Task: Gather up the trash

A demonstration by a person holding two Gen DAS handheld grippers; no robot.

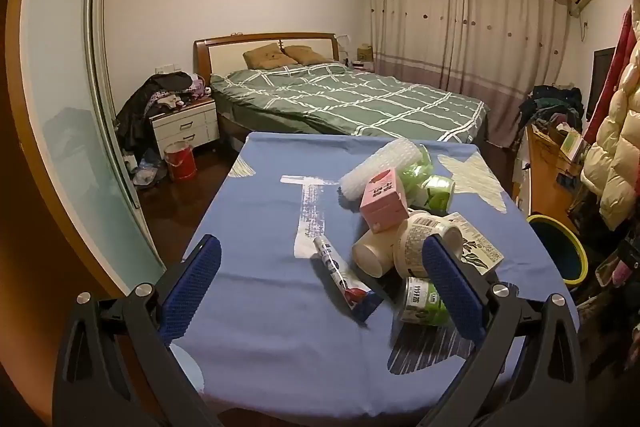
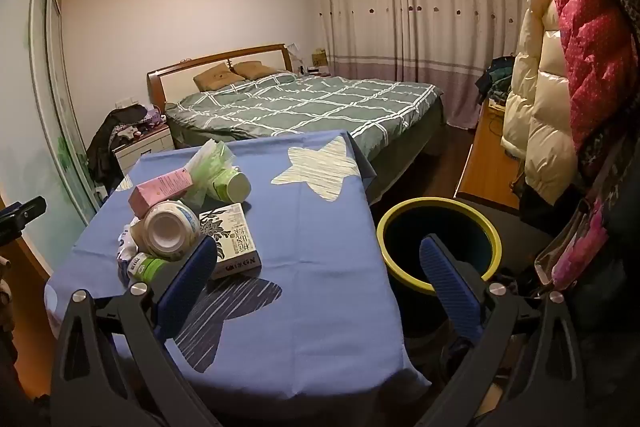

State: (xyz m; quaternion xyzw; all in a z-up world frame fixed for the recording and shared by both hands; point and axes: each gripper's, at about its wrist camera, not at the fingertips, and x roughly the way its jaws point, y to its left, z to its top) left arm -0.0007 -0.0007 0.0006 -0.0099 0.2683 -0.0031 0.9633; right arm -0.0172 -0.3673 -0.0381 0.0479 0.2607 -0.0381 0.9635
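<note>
A heap of trash lies on a table with a blue cloth [image 1: 260,227] [image 2: 320,227]: a pink carton [image 1: 384,201] [image 2: 160,189], white paper cups [image 1: 372,253] [image 2: 168,231], a green-labelled cup [image 1: 424,301] [image 2: 146,267], a toothpaste tube [image 1: 340,273], a white foam roll [image 1: 380,163], green wrappers [image 1: 436,189] [image 2: 218,171] and a printed box [image 1: 476,247] [image 2: 234,243]. My left gripper [image 1: 320,263] is open above the near side of the heap, empty. My right gripper [image 2: 318,263] is open and empty, over the table's right edge.
A round bin with a yellow rim [image 2: 440,247] [image 1: 560,251] stands on the floor right of the table. A bed [image 1: 348,99] lies beyond. Hanging coats [image 2: 568,67] crowd the right side. A nightstand [image 1: 184,125] and red bucket [image 1: 180,161] are at the left.
</note>
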